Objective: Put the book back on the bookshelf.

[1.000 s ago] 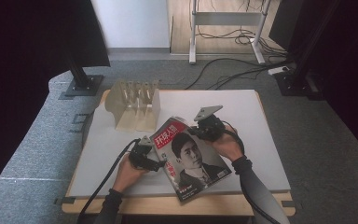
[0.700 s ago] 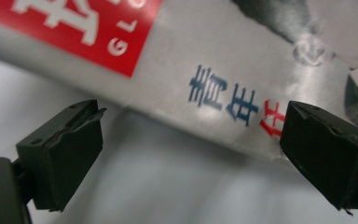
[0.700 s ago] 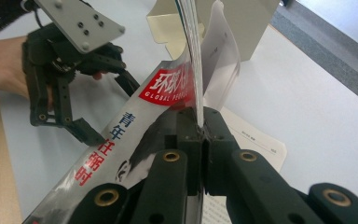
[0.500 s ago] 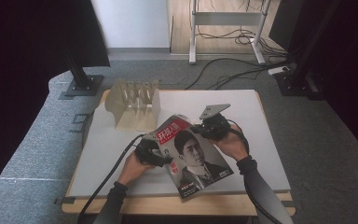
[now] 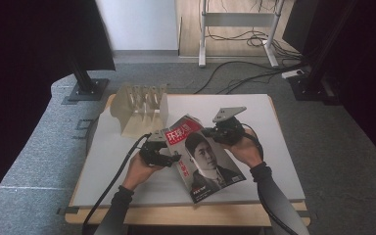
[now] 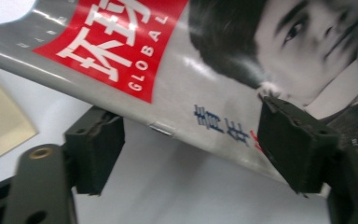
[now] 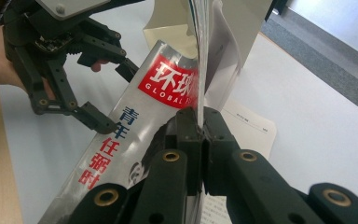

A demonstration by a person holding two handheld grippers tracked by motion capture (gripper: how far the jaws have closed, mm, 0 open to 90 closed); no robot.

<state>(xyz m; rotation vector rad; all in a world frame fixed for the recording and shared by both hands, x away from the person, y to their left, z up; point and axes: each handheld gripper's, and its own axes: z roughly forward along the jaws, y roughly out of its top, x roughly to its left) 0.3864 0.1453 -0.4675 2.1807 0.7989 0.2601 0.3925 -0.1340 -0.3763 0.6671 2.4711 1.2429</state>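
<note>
Holding the magazine (image 5: 201, 156) up off the desk (image 5: 274, 147), the right gripper (image 7: 200, 133) pinches its page edge tight. The left gripper (image 6: 191, 149) has just been closing, jaws apart around the spine, not pressing. Behind the magazine stands a rack (image 5: 142, 107). Magazine looks light, floppy, slippery; grab the thick spine.

- The left black two-jaw gripper (image 5: 174, 157) has lifted at the spine edge, its jaws just closing in, spine between them, pads not yet pressing.
- The glossy magazine with the red title block (image 5: 203, 156) now tilts up off the white tabletop (image 5: 274, 147).
</note>
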